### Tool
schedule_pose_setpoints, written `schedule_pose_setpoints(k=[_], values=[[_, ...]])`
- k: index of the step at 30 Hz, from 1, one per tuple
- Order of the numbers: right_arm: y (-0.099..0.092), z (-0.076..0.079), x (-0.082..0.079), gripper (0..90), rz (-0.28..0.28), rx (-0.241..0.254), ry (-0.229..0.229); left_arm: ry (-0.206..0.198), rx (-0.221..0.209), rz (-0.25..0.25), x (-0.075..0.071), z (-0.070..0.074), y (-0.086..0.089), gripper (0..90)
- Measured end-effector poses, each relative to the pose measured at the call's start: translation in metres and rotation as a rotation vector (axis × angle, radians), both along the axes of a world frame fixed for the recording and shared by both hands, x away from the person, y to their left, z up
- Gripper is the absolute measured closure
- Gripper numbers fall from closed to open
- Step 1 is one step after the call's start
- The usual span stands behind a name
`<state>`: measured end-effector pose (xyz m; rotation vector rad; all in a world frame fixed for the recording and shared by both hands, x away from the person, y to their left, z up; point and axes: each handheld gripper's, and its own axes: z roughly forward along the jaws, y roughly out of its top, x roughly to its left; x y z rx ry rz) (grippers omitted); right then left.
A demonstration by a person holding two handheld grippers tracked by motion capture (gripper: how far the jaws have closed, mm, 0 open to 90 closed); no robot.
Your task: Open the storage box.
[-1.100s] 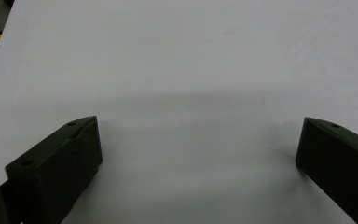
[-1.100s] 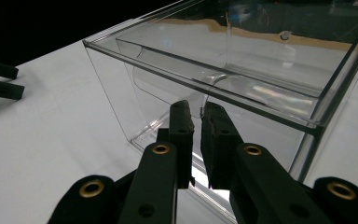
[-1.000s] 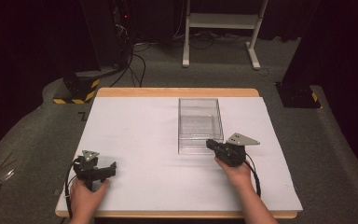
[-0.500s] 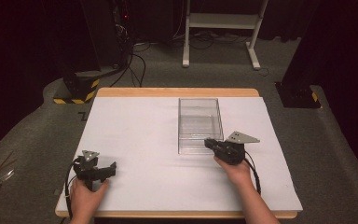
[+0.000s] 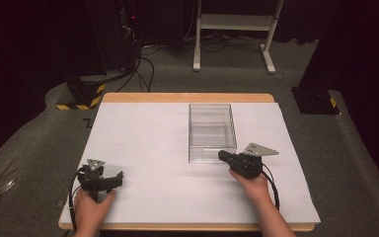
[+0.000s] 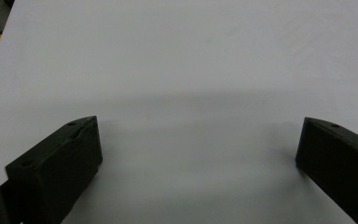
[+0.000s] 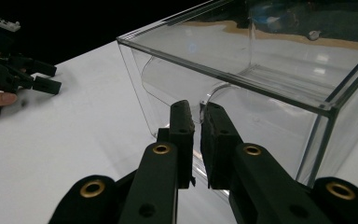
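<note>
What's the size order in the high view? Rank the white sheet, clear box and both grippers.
1. white sheet
2. clear box
3. left gripper and right gripper: about alike, so unranked.

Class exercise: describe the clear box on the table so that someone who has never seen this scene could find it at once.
Start at the wooden table with its white sheet. Right of centre, toward the far edge, stands the clear plastic box, open-topped and apparently empty. The right gripper sits at its near wall; it is the table's one see-through thing.

Right gripper (image 7: 196, 114) jaws nearly closed against clear box (image 7: 261, 60).
</note>
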<state>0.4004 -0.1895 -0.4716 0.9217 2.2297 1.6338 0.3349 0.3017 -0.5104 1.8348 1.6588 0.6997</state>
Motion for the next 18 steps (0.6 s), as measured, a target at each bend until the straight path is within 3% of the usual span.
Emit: schedule_pose_setpoints(k=[18], values=[[-0.004,0.001,-0.019,85.3,0.014,-0.005,0.004,0.000,0.000,0.000,0.000,0.000,0.000,0.3]])
